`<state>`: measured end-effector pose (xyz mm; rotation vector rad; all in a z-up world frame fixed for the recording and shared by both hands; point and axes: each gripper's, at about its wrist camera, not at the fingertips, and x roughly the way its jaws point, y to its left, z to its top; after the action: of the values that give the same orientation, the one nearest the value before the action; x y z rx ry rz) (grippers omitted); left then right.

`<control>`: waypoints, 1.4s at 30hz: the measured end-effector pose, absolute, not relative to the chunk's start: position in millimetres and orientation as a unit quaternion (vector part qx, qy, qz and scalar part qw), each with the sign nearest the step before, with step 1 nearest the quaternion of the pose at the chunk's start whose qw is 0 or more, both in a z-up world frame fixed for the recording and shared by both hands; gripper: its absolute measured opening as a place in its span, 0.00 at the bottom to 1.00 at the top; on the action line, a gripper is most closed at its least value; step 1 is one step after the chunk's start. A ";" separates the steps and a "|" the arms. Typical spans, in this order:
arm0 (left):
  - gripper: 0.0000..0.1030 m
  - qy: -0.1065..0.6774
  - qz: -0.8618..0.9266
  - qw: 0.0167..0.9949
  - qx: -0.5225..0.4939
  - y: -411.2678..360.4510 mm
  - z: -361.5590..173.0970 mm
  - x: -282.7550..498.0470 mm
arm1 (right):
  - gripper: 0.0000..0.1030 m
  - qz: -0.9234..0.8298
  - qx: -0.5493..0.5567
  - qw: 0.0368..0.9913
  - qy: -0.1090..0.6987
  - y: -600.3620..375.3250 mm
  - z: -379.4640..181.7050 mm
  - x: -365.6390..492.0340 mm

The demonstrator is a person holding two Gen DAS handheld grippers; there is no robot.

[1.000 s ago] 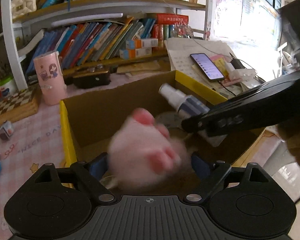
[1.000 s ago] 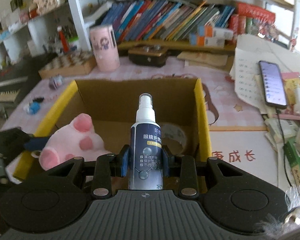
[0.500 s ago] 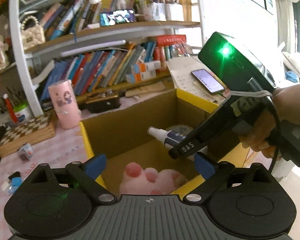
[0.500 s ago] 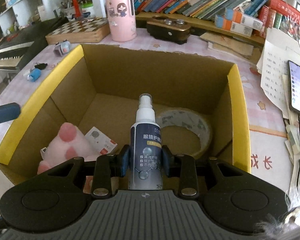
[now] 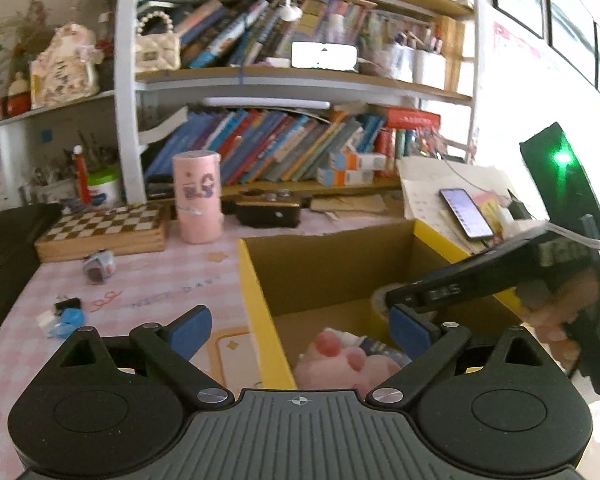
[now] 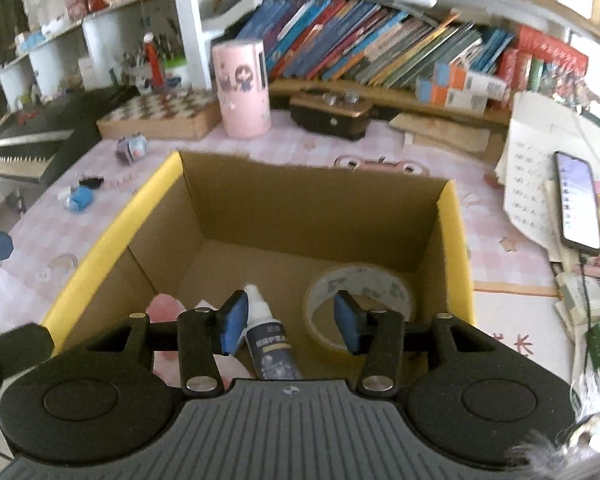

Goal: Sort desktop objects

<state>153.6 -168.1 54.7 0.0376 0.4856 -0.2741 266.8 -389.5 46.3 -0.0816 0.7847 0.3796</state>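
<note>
Inside the cardboard box [image 6: 454,240] on the desk [image 6: 112,200] we log the spray bottle [image 6: 270,344] lying nozzle-away between our right tongs [image 6: 288,322], just parted and off it, left tongs [image 5: 300,326] wide, empty, farther off beside the box.

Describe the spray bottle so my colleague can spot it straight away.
Find the yellow-rimmed cardboard box on the pink desk. On its floor, nearest the right gripper, lies the spray bottle, left of the tape roll. It alone has a white nozzle and dark printed label.
</note>
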 end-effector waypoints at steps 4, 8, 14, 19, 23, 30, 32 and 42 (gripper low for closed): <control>0.95 0.231 -0.124 0.965 0.012 -158.1 60.6 146.3 | 0.45 0.171 -0.026 0.918 0.357 -394.5 58.4 248.8; 0.97 0.221 -0.116 0.968 0.006 -149.6 64.8 136.8 | 0.45 0.154 -0.010 0.929 0.337 -401.4 69.6 227.2; 0.97 0.215 -0.114 0.970 0.000 -134.9 65.1 121.2 | 0.47 0.106 0.009 0.946 0.307 -415.9 79.5 187.1; 0.97 0.221 -0.111 0.969 -0.002 -119.1 59.9 110.2 | 0.48 0.065 0.014 0.951 0.301 -421.7 76.6 154.7; 0.97 0.230 -0.104 0.968 0.006 -105.1 51.2 100.9 | 0.48 0.047 0.019 0.947 0.317 -416.9 65.8 131.0; 0.97 0.258 -0.123 0.957 0.037 -81.1 34.1 79.8 | 0.48 0.038 0.030 0.935 0.351 -383.5 42.5 93.6; 0.97 0.264 -0.129 0.955 0.045 -74.8 29.6 73.8 | 0.48 0.036 0.030 0.932 0.360 -371.8 36.8 84.0; 0.97 0.308 -0.152 0.937 0.056 -42.3 14.2 51.5 | 0.50 0.032 0.046 0.917 0.396 -312.9 12.7 37.6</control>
<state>51.5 -42.3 14.2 0.1151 0.6302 -0.3096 37.6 -312.9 12.7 0.0943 0.8137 0.0661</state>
